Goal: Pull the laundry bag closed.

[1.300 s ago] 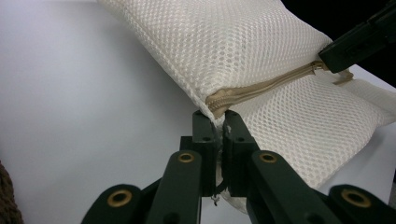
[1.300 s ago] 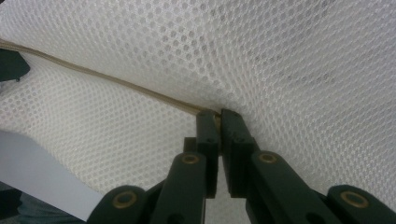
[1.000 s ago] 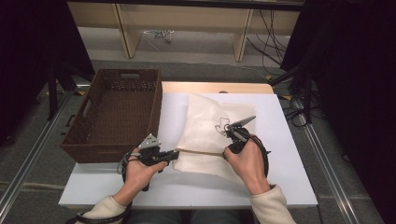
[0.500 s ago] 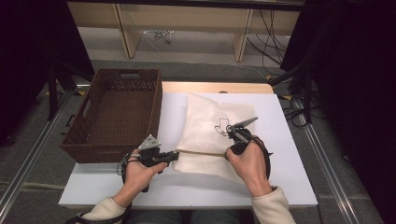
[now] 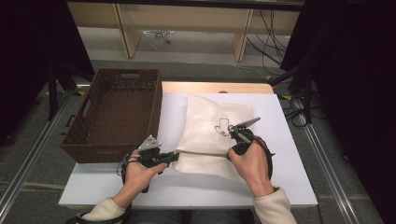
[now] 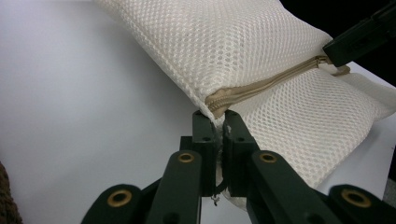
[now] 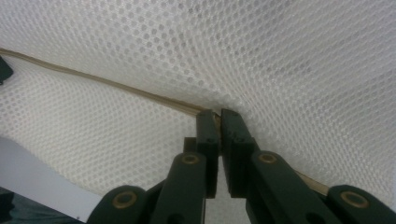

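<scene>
White mesh bag (image 5: 210,130): we are pinching its beige zipper (image 6: 261,86) with left gripper (image 5: 173,157) at nine o'clock, right gripper (image 5: 232,150) at three o'clock.

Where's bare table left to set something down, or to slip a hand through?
Free: the strip right of the mesh bag to the table edge, and the front strip near the person. The wicker basket is empty too. Crowded: the bag's zip line, pinched by the left claw and right claw.

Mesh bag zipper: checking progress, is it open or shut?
Shut along the visible stretch: the zipper shows no gap between the left gripper and right gripper.
</scene>
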Available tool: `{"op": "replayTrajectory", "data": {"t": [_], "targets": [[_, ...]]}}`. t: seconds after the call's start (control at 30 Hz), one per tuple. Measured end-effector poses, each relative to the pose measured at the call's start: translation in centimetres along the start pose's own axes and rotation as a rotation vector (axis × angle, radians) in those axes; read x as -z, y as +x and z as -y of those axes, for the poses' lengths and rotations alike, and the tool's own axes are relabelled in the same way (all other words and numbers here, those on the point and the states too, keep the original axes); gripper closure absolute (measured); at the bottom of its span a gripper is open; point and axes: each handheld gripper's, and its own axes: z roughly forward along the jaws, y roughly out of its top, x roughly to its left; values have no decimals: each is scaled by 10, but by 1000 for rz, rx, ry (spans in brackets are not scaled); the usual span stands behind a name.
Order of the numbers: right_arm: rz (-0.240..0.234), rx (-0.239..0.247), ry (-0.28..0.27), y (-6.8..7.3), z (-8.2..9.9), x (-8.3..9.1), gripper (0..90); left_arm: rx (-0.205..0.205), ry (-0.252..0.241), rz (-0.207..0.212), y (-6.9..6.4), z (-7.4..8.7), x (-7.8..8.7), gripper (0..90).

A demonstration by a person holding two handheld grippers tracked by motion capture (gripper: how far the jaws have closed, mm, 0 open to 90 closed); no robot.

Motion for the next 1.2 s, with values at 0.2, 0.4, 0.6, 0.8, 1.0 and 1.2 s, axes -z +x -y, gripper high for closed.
{"op": "replayTrajectory", "data": {"t": [0.2, 0.4, 0.6, 0.8, 1.0, 1.2], "targets": [[-9, 12, -9, -3, 1, 0, 876, -4, 5, 0, 0, 0, 0, 851], [-9, 5, -1, -4, 1, 1, 876, -4, 4, 1, 0, 0, 1, 851], [-3, 1, -10, -6, 2, 1, 876, 0, 0, 1, 0, 0, 0, 851], [4, 29, -11, -8, 1, 1, 876, 9, -3, -2, -1, 1, 0, 851], [4, 4, -11, -8, 2, 2, 876, -7, -5, 2, 0, 1, 0, 851], [13, 8, -13, -9, 2, 1, 876, 3, 0, -1, 0, 1, 0, 851]]}}
